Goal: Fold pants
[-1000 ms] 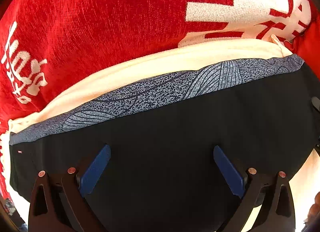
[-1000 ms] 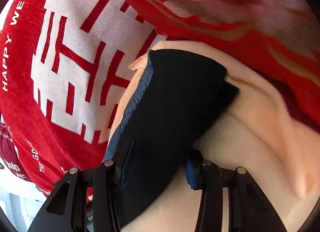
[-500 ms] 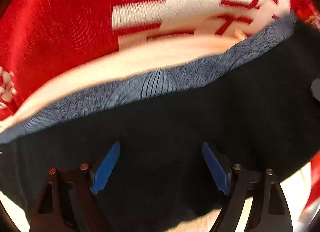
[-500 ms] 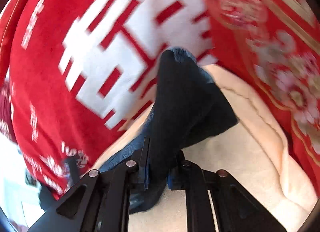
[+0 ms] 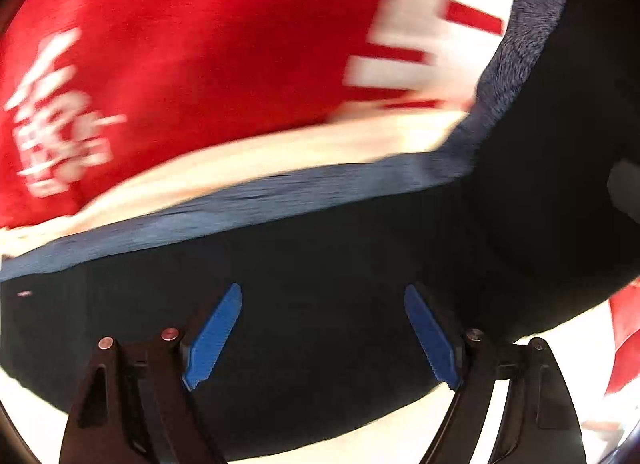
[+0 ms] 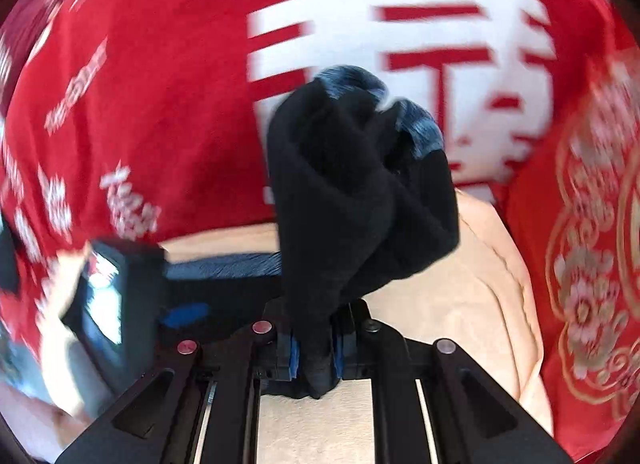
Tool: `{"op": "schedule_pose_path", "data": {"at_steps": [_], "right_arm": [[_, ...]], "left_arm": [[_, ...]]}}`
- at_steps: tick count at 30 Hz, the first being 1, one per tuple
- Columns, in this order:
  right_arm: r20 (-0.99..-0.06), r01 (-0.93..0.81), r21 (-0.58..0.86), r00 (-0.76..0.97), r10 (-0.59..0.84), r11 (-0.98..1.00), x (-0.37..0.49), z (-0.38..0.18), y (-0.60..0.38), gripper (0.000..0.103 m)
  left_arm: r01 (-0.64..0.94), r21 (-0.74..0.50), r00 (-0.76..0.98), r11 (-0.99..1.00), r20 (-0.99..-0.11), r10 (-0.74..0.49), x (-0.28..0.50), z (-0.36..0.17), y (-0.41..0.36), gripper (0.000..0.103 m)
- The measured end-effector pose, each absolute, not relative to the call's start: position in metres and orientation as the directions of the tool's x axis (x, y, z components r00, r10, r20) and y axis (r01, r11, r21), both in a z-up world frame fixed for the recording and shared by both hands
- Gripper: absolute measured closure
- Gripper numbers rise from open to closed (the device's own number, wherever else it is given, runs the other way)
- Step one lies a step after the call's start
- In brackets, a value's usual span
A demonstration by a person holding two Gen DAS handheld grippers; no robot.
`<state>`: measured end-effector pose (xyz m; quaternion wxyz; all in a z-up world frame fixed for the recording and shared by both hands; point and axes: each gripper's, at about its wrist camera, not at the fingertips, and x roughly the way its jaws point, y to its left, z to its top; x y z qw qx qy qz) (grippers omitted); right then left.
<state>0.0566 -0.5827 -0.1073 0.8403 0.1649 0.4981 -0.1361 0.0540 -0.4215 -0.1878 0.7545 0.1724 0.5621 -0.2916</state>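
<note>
- The right gripper (image 6: 314, 352) is clenched on a bunched fold of the dark pants (image 6: 360, 200) — the cloth rises from between its blue pads (image 6: 295, 356) in a thick, soft, twisted roll.
- The left gripper (image 5: 320, 328) stands released, its blue ribbed pads (image 5: 214, 338) well apart over the flat black panel of the pants (image 5: 320, 284).
- A grey-blue patterned band (image 5: 280, 192) edges the far side of the pants and turns upward at the right.
- Under the pants lies a cream cloth (image 6: 460, 288), smooth with shallow creases.
- Beyond — a red fuzzy blanket (image 5: 200, 44) with white block characters, blurred.
- At the left in the right wrist view sits a dark boxy device (image 6: 116, 296); blurred.
</note>
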Motion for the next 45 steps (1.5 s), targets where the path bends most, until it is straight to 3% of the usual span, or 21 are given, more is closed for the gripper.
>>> {"op": "schedule_pose_path", "data": {"at_steps": [4,8,12,15,19,21,22,23,26,37,38,39,41,45], "right_arm": [[-0.912,0.247,0.019,0.401,-0.084,0.969,0.091,-0.129,-0.508,0.082],[-0.947,0.048,-0.160,0.273,-0.167,0.986,0.117,-0.193,-0.418,0.065],[-0.933,-0.073,-0.286,0.249,-0.261,0.955,0.113,-0.208,-0.368,0.060],[-0.957,0.005,-0.140,0.257,-0.137,0.990,0.103,-0.179,-0.374,0.043],[-0.941,0.237,0.246,0.291,0.173,0.940,0.095,-0.156,-0.412,0.042],[-0.882,0.398,0.448,0.341,0.325,0.800,0.096,-0.165,-0.442,0.042],[-0.857,0.459,0.506,0.360,0.368,0.730,0.094,-0.174,-0.453,0.042],[-0.808,0.542,0.589,0.404,0.429,0.599,0.090,-0.189,-0.469,0.044],[-0.726,0.623,0.678,0.480,0.493,0.390,0.081,-0.213,-0.482,0.057],[-0.609,0.695,0.719,0.626,0.487,0.005,0.071,-0.264,-0.492,0.060],[-0.611,0.699,0.715,0.629,0.481,-0.006,0.071,-0.265,-0.494,0.088],[-0.615,0.705,0.710,0.629,0.475,-0.014,0.072,-0.265,-0.498,0.098],[-0.610,0.685,0.729,0.636,0.473,0.018,0.075,-0.253,-0.501,0.097],[-0.660,0.615,0.733,0.538,0.525,0.292,0.089,-0.207,-0.487,0.097]], "left_arm": [[0.543,0.007,0.251,0.840,-0.955,-0.155,0.094,-0.185,-0.339,0.018],[0.437,0.080,0.264,0.896,-0.964,-0.042,0.126,-0.196,-0.264,0.018],[0.403,0.100,0.256,0.910,-0.967,-0.008,0.135,-0.198,-0.222,0.018],[0.426,0.088,0.253,0.900,-0.967,-0.025,0.132,-0.199,-0.211,0.018],[0.451,0.017,0.216,0.892,-0.972,-0.091,0.148,-0.215,-0.227,0.018],[0.465,-0.005,0.167,0.885,-0.982,-0.093,0.137,-0.226,-0.243,0.018],[0.464,0.003,0.156,0.886,-0.985,-0.079,0.133,-0.235,-0.245,0.012],[0.430,0.026,0.210,0.903,-0.975,-0.072,0.131,-0.237,-0.239,0.000],[0.390,-0.033,0.182,0.920,-0.977,-0.112,0.135,-0.241,-0.225,0.000],[0.362,-0.063,0.161,0.930,-0.978,-0.130,0.134,-0.243,-0.225,0.000],[0.362,-0.062,0.164,0.930,-0.978,-0.128,0.134,-0.243,-0.224,0.000],[0.363,-0.058,0.167,0.930,-0.978,-0.126,0.132,-0.246,-0.221,0.000],[0.364,-0.048,0.166,0.930,-0.979,-0.115,0.132,-0.244,-0.221,0.000],[0.368,-0.018,0.163,0.930,-0.983,-0.084,0.139,-0.234,-0.233,0.000]]}}
